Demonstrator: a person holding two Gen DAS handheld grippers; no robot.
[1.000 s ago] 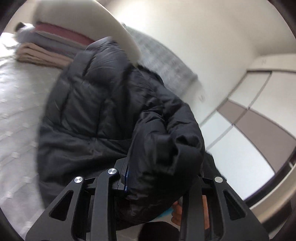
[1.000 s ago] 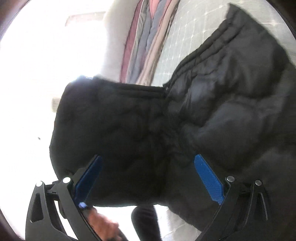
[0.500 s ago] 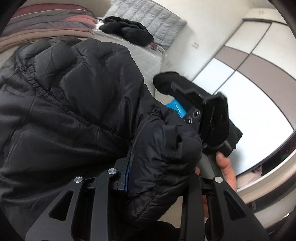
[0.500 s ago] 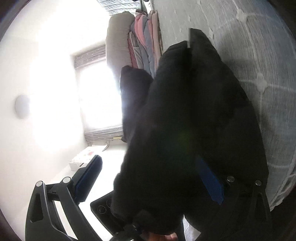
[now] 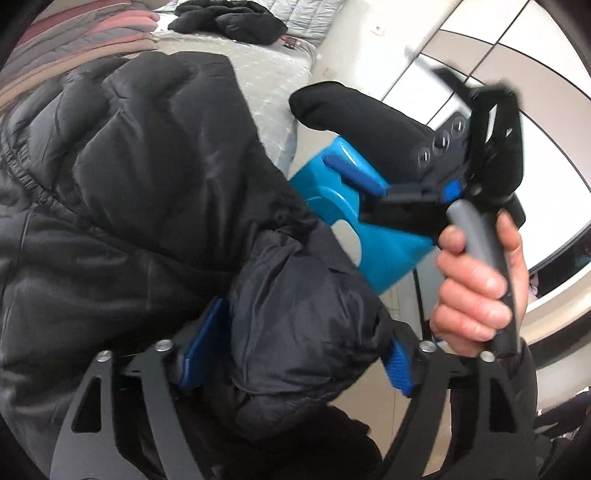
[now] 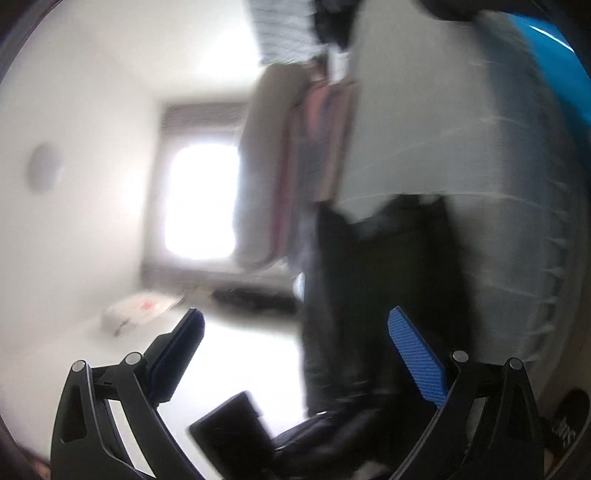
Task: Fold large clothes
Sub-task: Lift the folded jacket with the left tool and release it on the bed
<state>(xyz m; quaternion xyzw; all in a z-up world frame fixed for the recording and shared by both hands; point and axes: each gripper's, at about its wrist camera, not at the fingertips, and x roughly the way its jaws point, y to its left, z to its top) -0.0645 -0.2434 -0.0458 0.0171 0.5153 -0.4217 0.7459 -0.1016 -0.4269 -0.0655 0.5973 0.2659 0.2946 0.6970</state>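
The black puffer jacket (image 5: pixel 140 192) lies bunched on the bed (image 5: pixel 273 74), its bulk running from the near edge toward the stacked folded blankets (image 5: pixel 74 40) at the far side; one padded end points back toward the left gripper (image 5: pixel 295 354). That gripper's jaws have just been opening, and the padded end sits loosely between the blue pads (image 5: pixel 201 347). The right gripper (image 6: pixel 295 350), jaws spread wide and holding nothing, faces a blurred window (image 6: pixel 201 201). A hand (image 5: pixel 476 288) holds its handle before pale wardrobe doors (image 5: pixel 480 26).
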